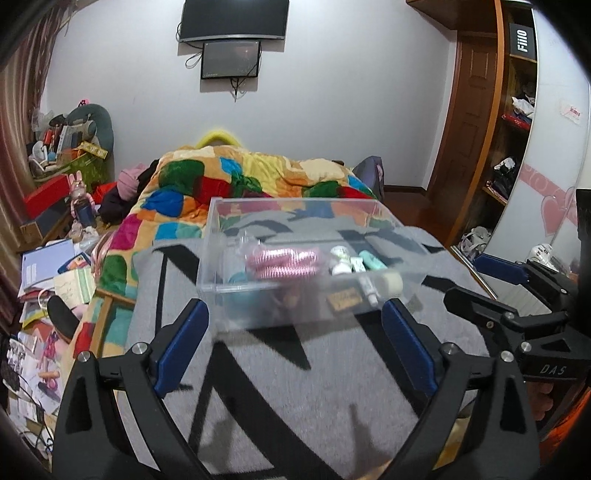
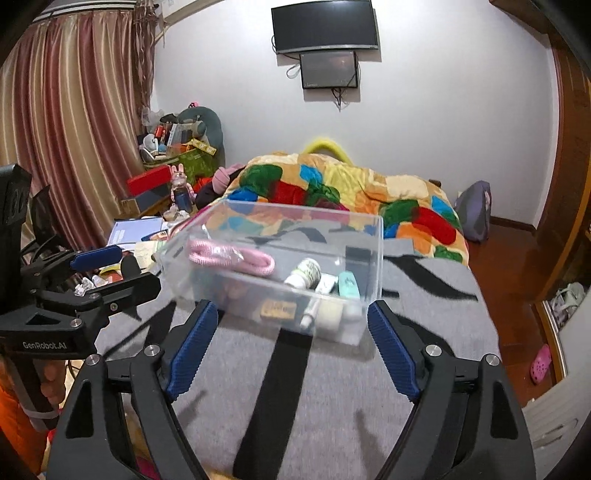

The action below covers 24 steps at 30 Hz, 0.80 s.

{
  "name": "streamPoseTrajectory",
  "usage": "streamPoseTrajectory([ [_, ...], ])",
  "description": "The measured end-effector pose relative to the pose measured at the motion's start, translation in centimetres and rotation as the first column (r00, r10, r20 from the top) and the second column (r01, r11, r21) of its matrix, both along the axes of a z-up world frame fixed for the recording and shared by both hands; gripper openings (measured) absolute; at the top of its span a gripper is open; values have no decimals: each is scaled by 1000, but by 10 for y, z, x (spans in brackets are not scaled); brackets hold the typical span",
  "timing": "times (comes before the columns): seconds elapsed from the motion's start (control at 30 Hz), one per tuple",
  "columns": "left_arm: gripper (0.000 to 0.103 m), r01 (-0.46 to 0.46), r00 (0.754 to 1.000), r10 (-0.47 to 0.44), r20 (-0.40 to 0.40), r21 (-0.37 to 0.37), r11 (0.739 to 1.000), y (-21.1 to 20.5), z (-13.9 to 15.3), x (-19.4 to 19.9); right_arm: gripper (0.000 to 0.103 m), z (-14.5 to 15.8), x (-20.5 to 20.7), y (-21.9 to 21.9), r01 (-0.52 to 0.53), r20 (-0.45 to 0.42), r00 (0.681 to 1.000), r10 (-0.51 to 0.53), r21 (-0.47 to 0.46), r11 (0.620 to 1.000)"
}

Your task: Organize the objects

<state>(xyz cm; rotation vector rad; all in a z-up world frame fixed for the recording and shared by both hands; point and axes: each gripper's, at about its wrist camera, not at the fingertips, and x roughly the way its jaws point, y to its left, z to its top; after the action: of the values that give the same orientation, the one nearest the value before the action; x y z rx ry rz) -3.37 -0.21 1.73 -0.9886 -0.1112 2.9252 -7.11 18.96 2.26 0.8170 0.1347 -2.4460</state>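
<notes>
A clear box (image 1: 310, 258) sat on the grey blanket (image 1: 295, 369) spread over the near end of the bed. Inside it lay a pink coiled cord (image 1: 284, 264), a small white bottle (image 2: 304, 273), a mint tube (image 2: 349, 284) and a few smaller pieces against the front wall, too blurred to name, perhaps toiletries.

The left tool (image 1: 295, 343) hovered just short of the box, its 2 blue pads spread wide with nothing between them. The right tool (image 2: 291, 343) hung near the box's front edge, likewise spread and empty. Each tool showed at the edge of the other's view, side by side.

Behind the box the patchwork quilt (image 1: 240, 177) covered the rest of the bed. 2 dark screens (image 2: 325, 26) hung on the white wall.
</notes>
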Motion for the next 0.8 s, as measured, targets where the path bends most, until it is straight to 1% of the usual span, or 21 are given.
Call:
streamPoseTrajectory([
  [0.3,96,0,1000,0,10,2,1000,5,-8,4,81,-11,4,4,-3,17,1000,3,7,1000],
  [0.8,96,13,1000,-13,7,0,1000,11,-7,5,81,-14,4,3,-3,23,1000,3,4,1000],
])
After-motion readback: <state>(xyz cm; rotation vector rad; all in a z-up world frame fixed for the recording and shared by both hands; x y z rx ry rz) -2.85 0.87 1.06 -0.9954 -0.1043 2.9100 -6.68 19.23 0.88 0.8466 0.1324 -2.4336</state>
